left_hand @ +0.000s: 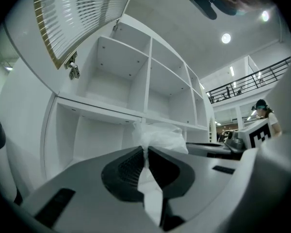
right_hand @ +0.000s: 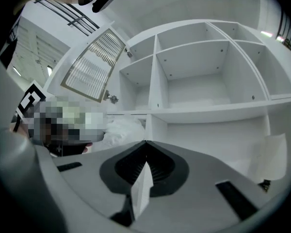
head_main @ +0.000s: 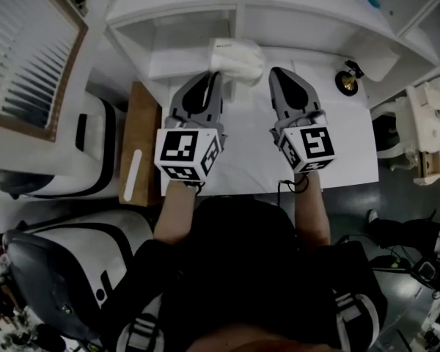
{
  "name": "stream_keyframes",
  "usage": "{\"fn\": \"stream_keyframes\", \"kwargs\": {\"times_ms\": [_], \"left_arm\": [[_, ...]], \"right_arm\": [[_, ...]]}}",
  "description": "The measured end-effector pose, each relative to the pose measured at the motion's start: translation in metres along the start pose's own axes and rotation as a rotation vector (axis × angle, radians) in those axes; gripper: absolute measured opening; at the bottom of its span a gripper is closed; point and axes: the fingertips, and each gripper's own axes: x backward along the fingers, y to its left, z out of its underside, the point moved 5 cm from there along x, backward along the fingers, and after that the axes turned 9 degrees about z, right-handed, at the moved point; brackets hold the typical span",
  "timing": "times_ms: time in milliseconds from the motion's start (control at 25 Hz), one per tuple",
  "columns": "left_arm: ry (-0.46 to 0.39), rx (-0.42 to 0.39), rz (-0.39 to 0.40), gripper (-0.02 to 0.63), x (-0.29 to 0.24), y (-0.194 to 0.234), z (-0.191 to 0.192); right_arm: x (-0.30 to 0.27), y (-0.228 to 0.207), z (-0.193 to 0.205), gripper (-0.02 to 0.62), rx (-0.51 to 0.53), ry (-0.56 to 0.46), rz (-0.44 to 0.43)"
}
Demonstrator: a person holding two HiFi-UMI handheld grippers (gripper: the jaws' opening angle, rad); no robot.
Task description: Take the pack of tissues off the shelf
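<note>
My left tongs (head_main: 217,75) pinch wrapper of tissues (head_main: 237,59); pack sits at shelf (head_main: 177,22) mouth, over worktop (head_main: 346,151). My right tongs (head_main: 277,72) closed, empty, just beside pack.

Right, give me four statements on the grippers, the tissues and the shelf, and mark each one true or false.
1. The left gripper is shut on the pack of tissues. True.
2. The right gripper grips the pack too. False: its jaws are together with nothing between them.
3. The upper compartments of the shelf are full of boxes. False: they stand empty.
4. A slatted panel is at the person's left. True.
</note>
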Motion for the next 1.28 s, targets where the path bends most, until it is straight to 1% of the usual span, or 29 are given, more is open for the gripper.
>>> {"fn": "stream_keyframes", "kwargs": {"times_ms": [240, 400, 600, 760, 1040, 1280], "left_arm": [[-0.024, 0.012, -0.031, 0.034, -0.006, -0.025, -0.009], [-0.019, 0.022, -0.031, 0.034, 0.003, -0.05, 0.005], [0.003, 0.066, -0.031, 0.034, 0.009, -0.075, 0.024], [0.02, 0.082, -0.022, 0.034, 0.008, -0.091, 0.031], [0.041, 0.075, -0.022, 0.034, 0.017, -0.103, 0.034], [0.056, 0.075, -0.039, 0.034, 0.021, -0.102, 0.037]], "right_arm": [[0.021, -0.025, -0.006, 0.02, -0.028, -0.004, 0.039], [0.054, -0.03, 0.004, 0.019, -0.081, -0.013, 0.019], [0.084, -0.038, 0.018, 0.02, -0.086, 0.029, 0.009], [0.097, -0.049, 0.02, 0.02, -0.101, 0.043, 0.025], [0.105, -0.046, 0.025, 0.02, -0.129, 0.048, 0.014], [0.103, -0.045, 0.031, 0.02, -0.152, 0.049, 0.003]]}}
